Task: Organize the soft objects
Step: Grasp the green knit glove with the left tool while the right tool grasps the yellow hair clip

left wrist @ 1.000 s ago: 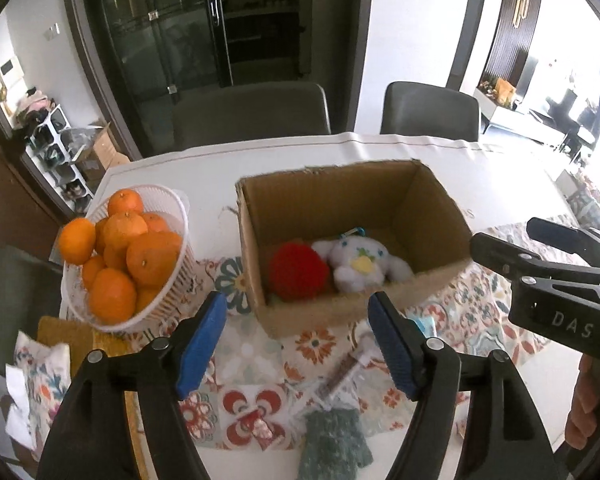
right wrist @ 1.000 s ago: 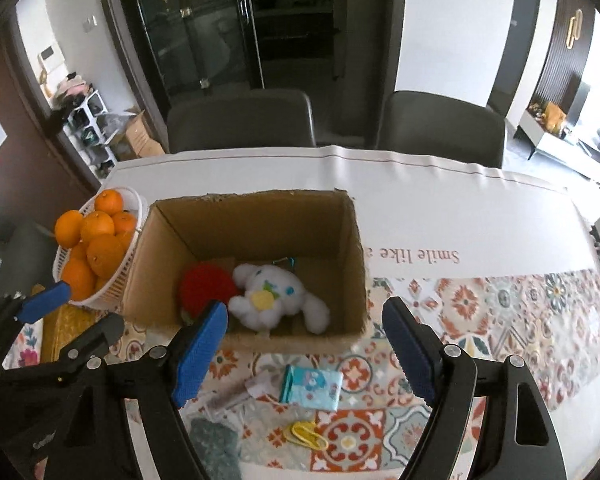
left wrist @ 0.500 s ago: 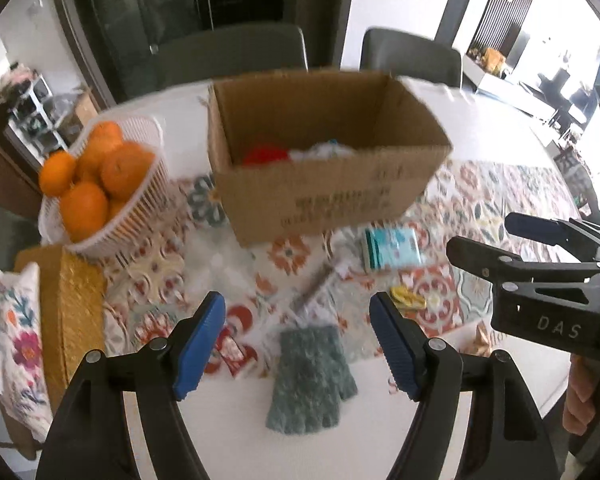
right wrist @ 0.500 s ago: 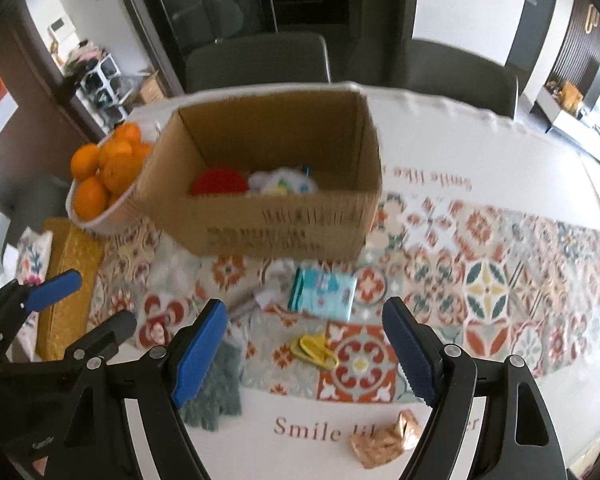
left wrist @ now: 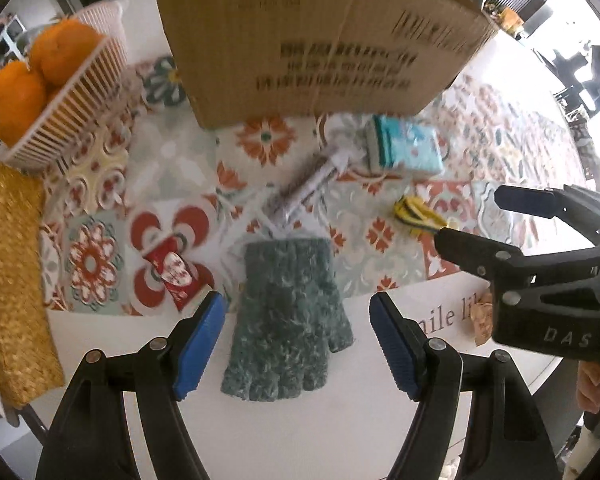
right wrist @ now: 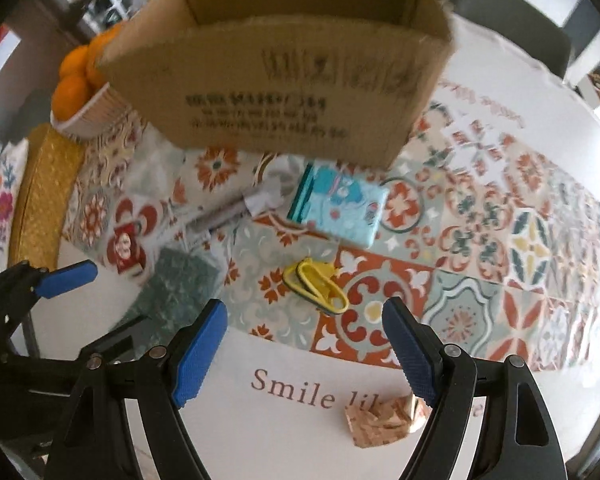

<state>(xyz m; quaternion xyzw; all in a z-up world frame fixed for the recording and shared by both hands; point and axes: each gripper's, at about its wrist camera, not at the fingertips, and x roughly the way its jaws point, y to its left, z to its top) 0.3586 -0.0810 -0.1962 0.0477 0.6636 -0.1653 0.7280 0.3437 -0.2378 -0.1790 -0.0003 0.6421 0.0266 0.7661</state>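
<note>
The left tool (left wrist: 296, 338) hangs spread wide over the green glove (left wrist: 288, 320), which lies flat on the worktop (left wrist: 300, 432) in front of the box (left wrist: 312, 40), likely ready to grab it. The right tool (right wrist: 304, 348) is spread too, holding nothing, waiting nearby.

glove (left wrist: 288, 320) before box (left wrist: 308, 40), basket (left wrist: 60, 96) left
</note>
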